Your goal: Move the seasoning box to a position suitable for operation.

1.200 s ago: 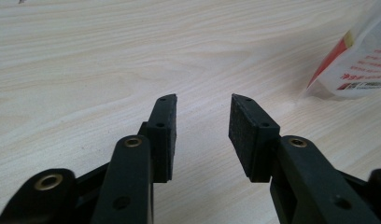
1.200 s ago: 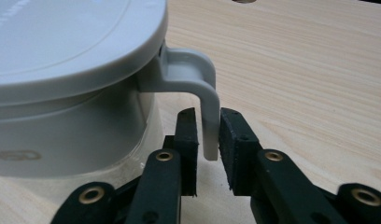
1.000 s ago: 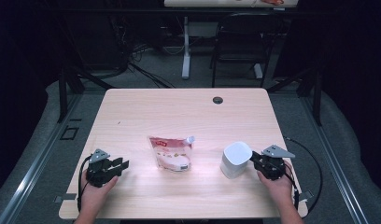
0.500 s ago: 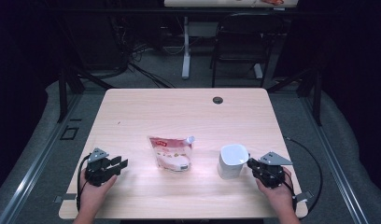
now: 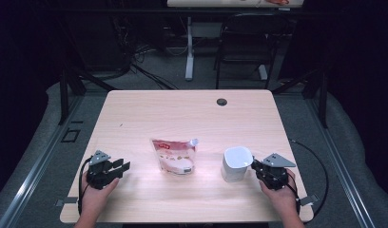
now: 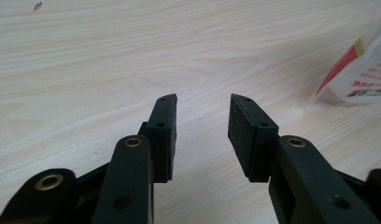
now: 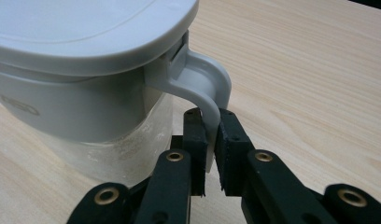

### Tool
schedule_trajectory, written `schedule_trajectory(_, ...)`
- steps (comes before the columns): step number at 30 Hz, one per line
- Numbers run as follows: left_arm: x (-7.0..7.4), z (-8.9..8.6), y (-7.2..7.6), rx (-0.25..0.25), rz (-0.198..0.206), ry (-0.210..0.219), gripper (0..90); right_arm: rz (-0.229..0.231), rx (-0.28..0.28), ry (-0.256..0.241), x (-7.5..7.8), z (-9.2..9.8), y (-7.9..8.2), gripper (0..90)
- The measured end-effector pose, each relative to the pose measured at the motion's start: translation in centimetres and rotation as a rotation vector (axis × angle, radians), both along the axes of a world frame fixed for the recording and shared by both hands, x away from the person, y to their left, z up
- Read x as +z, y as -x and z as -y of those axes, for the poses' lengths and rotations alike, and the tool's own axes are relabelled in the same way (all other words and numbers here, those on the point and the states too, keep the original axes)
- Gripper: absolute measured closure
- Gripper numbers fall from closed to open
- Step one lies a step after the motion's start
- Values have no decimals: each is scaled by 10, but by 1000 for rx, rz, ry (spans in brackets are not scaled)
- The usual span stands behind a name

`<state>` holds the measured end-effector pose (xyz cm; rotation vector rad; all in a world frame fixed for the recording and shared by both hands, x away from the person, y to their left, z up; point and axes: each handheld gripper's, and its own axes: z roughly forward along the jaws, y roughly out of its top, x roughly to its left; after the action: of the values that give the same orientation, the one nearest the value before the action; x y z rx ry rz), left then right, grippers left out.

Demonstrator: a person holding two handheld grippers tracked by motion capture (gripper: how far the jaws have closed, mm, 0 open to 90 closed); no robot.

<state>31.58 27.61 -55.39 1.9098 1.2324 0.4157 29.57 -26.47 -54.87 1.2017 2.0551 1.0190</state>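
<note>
Wooden table (image 5: 182,114) bears a jug (image 5: 236,164), its handle (image 7: 205,95) clamped in the right gripper (image 7: 211,140); left gripper (image 6: 200,128) gapes empty.

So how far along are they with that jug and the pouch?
Early on. Done: the right claw is clamped on the handle of the lidded jug, which stands upright on the table. In hand: just that grip. Left: the left claw is open and empty, and the spouted pouch lies untouched.
</note>
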Motion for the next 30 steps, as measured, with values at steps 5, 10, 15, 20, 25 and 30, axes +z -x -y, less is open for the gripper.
schedule_trajectory(5, 1, 0, 0, -3, 0, -5, 621, -14, -6, 7, 2, -1, 6, 837)
schedule_trajectory(10, 1, 0, 1, -3, 10, -3, 622, -23, -28, 8, 3, -5, 10, 837)
schedule_trajectory(15, 1, 1, 0, -7, 6, -8, 622, -37, -33, 18, 5, -8, 13, 838)
schedule_trajectory(20, 1, 1, 0, -8, 6, -9, 621, -48, -39, 28, 6, -18, 18, 837)
schedule_trajectory(25, 1, 1, 1, -5, 10, -8, 621, -50, -40, 19, 5, -23, 23, 833)
schedule_trajectory(30, 1, 1, 1, -6, 10, -7, 616, -64, -35, 5, 7, -22, 26, 828)
